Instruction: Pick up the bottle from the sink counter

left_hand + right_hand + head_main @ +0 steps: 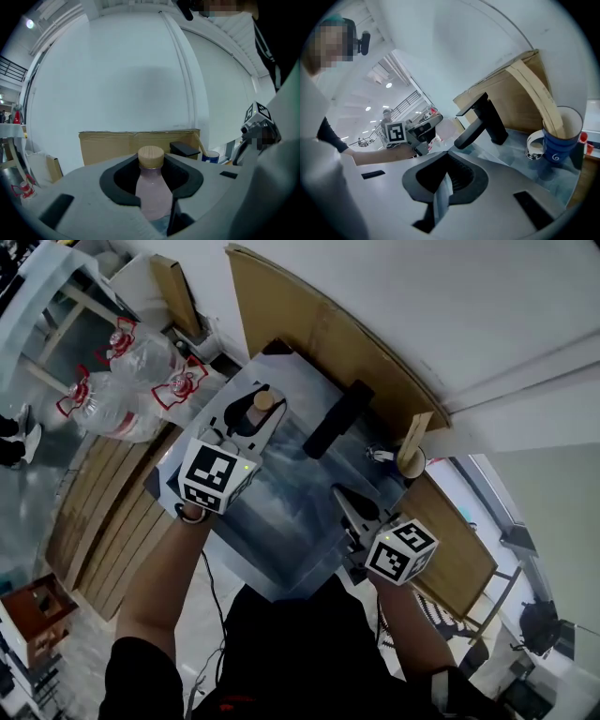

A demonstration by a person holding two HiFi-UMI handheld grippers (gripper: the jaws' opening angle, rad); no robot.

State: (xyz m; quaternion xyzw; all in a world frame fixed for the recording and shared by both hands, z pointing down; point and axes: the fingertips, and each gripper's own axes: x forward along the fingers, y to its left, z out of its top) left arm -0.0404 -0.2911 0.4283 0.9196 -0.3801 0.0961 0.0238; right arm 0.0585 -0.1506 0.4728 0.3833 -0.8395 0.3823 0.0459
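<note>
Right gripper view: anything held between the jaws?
No. The right gripper has its jaws closed together with nothing between them; the black faucet stands on the counter beyond.

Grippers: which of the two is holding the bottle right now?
The left gripper: its jaws clamp the pale pink, wooden-capped bottle. The right gripper holds nothing, and its jaws are shut.

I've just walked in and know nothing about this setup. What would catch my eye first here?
First, the pale pink bottle with a wooden-looking cap, gripped between the fingers of the left gripper over the grey sink counter. Next, the black faucet at the back of the counter, with a blue mug to its right. On the floor off to the left lie big clear water jugs with red handles.
</note>
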